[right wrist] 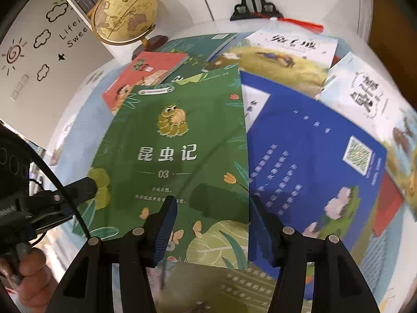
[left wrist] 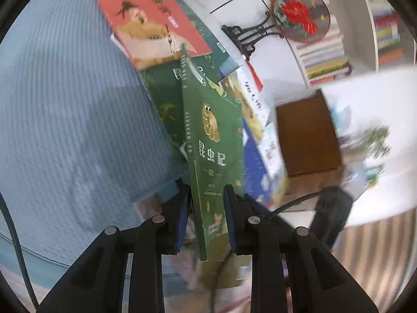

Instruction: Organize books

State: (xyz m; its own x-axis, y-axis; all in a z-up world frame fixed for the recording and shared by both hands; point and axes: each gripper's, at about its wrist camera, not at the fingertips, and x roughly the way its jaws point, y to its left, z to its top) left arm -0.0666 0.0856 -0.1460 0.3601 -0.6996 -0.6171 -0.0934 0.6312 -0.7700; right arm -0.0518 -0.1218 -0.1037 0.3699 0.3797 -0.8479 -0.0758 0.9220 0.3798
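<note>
Books lie spread over a blue ribbed cloth (left wrist: 65,120), and the one we are handling is the green book (left wrist: 216,140) with a caterpillar on its cover, which runs from the lower middle up to the centre of the left wrist view. Our left gripper (left wrist: 207,216) has its jaws drawn narrow and clamped on this book's near edge, so the cover stands tilted above the pile. In the right wrist view the same cover fills the middle, and our right gripper (right wrist: 212,224) hangs over its lower part with the jaws standing apart, about half spread, pressing on nothing. Just right of the green book there we see a blue book (right wrist: 312,156) with a square code on its back. A red book (right wrist: 135,78) lies at the upper left of the pile, a pale yellow-field book (right wrist: 284,57) at the upper right. Beyond the pile, a globe (right wrist: 125,15) stands at the upper left, and a black ornate stand (right wrist: 250,5) at the top centre. A hand (right wrist: 31,276) shows at the lower left edge.
</note>
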